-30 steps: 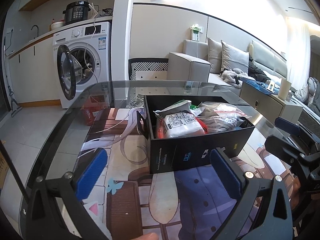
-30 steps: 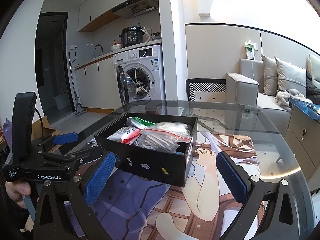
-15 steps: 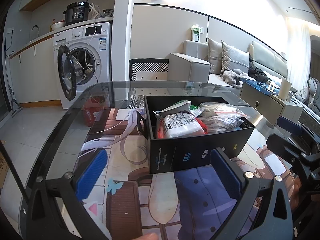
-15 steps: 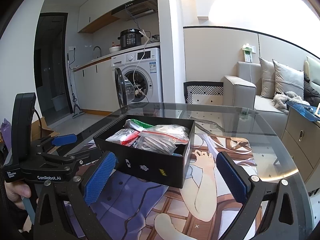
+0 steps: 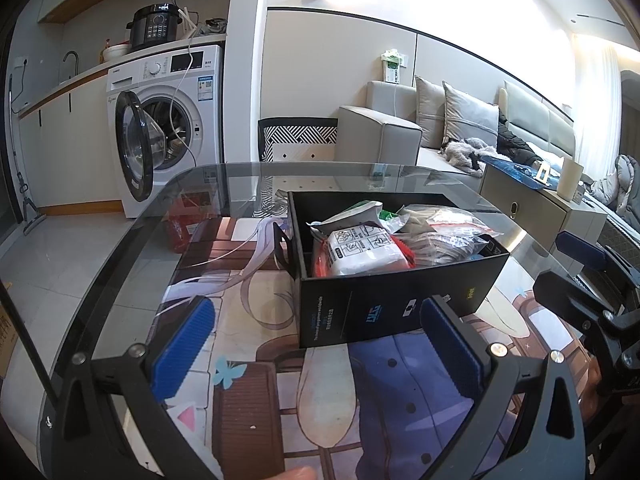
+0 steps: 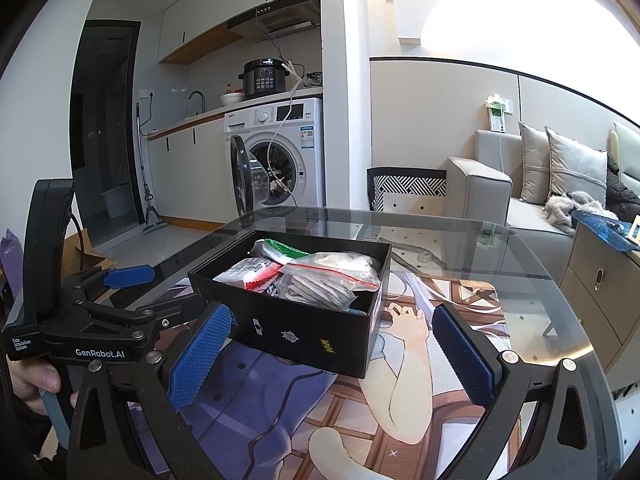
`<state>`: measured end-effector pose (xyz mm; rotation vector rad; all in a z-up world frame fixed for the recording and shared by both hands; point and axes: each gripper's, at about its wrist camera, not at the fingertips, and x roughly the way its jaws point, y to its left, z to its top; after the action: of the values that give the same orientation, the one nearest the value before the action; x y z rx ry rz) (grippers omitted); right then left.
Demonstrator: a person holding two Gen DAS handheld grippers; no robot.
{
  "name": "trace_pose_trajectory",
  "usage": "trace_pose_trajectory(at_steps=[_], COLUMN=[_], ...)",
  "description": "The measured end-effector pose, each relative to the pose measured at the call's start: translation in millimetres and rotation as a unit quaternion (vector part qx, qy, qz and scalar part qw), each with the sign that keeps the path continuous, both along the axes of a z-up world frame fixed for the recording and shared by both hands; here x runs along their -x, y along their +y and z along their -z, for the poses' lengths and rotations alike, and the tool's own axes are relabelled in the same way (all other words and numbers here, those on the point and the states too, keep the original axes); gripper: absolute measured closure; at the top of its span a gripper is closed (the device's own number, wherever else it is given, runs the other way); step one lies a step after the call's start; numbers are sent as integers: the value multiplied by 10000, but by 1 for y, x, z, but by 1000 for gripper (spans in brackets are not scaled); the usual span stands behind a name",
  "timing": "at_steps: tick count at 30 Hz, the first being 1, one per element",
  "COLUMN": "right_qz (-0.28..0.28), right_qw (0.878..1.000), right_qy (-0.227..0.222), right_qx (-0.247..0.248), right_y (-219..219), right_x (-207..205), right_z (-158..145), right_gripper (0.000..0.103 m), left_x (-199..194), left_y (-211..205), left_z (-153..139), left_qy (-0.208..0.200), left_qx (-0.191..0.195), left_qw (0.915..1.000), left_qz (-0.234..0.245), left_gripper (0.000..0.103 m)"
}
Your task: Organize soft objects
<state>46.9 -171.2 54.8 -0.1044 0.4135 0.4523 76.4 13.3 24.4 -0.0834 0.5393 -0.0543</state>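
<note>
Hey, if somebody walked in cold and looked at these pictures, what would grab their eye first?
First, the black box in the middle of the glass table, stuffed with plastic-bagged soft goods such as the white packet and the clear zip bag. Next, the left gripper and right gripper, jaws wide open just short of the box. Behind stands a washing machine, door ajar.

Black grippers [image 6: 326, 354] (blue ribbed pads [image 6: 199, 358], silver screws)

I am holding my left gripper [image 5: 316, 344] wide apart above the glass table [image 5: 132, 280], just short of the black box [image 5: 400, 304] that is carrying bagged soft packets [image 5: 360, 254], my right gripper [image 5: 592, 280] hovering beside it
</note>
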Motion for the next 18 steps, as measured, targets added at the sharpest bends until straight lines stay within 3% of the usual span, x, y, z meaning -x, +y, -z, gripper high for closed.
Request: trace_pose_trajectory(at_steps=[18], right_qz=[-2], right_qw=[10000], right_qy=[-4], right_qx=[-5], right_y=[0], right_x=[1], right_z=[0], right_gripper=[0], left_x=[0], left_y=[0], left_z=[0], left_qy=[3], left_qx=[7], left_qw=[10000], left_qz=[-4], left_gripper=[0])
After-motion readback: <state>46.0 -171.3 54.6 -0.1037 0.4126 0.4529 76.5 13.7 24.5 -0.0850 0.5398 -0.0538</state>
